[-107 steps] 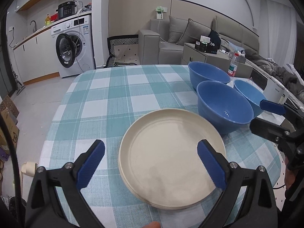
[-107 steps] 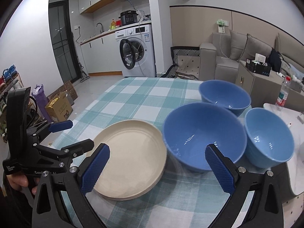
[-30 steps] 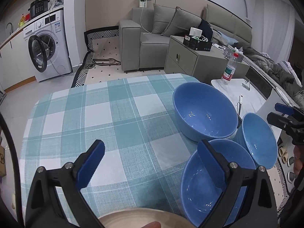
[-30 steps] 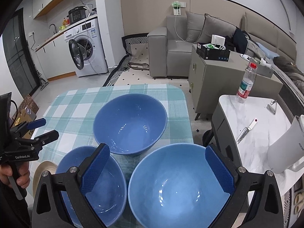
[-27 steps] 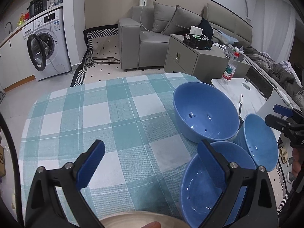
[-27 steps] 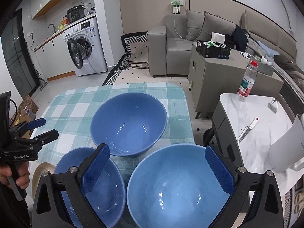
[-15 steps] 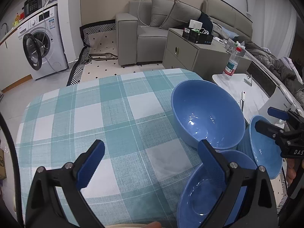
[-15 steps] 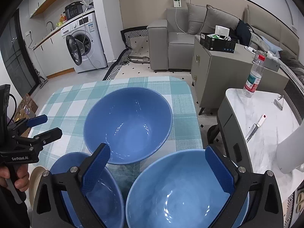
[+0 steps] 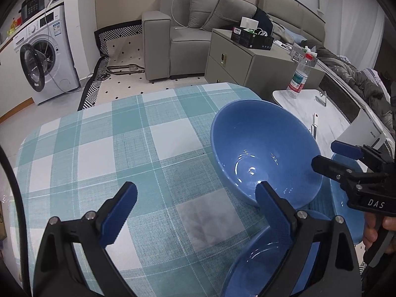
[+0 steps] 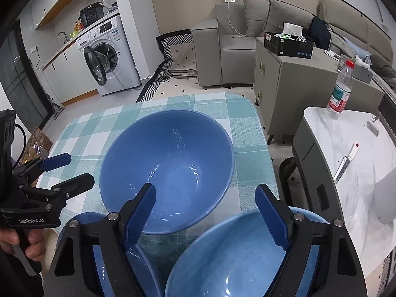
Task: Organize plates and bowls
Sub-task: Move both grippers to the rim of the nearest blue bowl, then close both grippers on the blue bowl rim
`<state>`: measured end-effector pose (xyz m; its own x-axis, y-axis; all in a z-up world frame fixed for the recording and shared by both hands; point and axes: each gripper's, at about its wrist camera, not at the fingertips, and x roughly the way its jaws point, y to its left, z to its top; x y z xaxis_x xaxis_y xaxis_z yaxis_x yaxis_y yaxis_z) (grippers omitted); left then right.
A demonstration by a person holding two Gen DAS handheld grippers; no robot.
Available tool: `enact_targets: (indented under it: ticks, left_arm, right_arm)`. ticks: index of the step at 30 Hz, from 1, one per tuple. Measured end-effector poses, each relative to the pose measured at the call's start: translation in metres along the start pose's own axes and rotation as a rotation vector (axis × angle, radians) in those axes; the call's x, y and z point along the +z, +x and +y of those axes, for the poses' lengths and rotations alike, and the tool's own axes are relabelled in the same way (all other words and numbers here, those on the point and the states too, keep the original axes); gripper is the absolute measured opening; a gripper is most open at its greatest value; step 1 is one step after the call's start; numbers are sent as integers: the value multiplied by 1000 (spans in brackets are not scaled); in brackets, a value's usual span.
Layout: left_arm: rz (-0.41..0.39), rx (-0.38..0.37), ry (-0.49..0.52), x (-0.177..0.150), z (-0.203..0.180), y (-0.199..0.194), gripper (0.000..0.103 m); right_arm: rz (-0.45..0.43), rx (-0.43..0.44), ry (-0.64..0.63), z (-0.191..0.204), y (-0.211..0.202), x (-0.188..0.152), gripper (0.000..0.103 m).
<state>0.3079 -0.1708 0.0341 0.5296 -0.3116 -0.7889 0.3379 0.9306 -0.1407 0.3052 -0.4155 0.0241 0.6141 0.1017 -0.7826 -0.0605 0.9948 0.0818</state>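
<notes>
Three blue bowls stand on the teal checked tablecloth (image 9: 123, 148). The far bowl (image 10: 168, 168) is large and also shows in the left wrist view (image 9: 264, 148). A second bowl (image 10: 237, 255) lies under my right gripper (image 10: 206, 212), which is open and empty, its left finger over the far bowl's near rim. A third bowl (image 10: 138, 267) sits at the near left. My left gripper (image 9: 195, 210) is open and empty above the cloth, its right finger beside the near bowl (image 9: 262, 267). The cream plate's edge (image 10: 50, 242) barely shows.
A white marble side table (image 10: 351, 153) with a water bottle (image 10: 340, 94), a knife (image 10: 346, 160) and a white appliance (image 10: 388, 193) stands right of the table. A grey cabinet (image 10: 284, 79), sofa and washing machine (image 10: 111, 57) are behind.
Both grippers have moved forward toward the far bowl. The right gripper's left finger now reaches over that bowl's rim. The cream plate has slid out of the left wrist view.
</notes>
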Motion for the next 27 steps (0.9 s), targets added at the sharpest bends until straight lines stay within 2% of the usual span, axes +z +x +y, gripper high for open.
enact_targets:
  ticks: [3,7,8,10,13,17,21,24,27]
  left_arm:
    - [10,-32,-12,2,0,6,88]
    - [14,-39,8,4,-6,12,86]
    - [14,-36,16,5,-8,13,84]
    - [26,-45,22,5,-10,17,66]
    - [34,-62,20,5,-12,21,57]
    - [38,-64,30,5,-15,24,49]
    - [52,-83,32,6,-16,28,36]
    - [55,-73,53,5,-20,29,26]
    - [53,-69,68,6,-23,28,24]
  right_arm:
    - [15,6,8,-3,8,1,78]
    - [22,2,9,-5,15,3,74]
    - [24,5,11,-5,16,3,74]
    - [28,14,12,-5,18,4,70]
    - [39,20,-1,-2,22,4,58]
    - [47,7,-20,1,24,4,50]
    - [55,1,-11,-1,25,6,36]
    - [60,-5,-14,-2,28,5,32]
    - [65,-8,-21,-1,28,5,30]
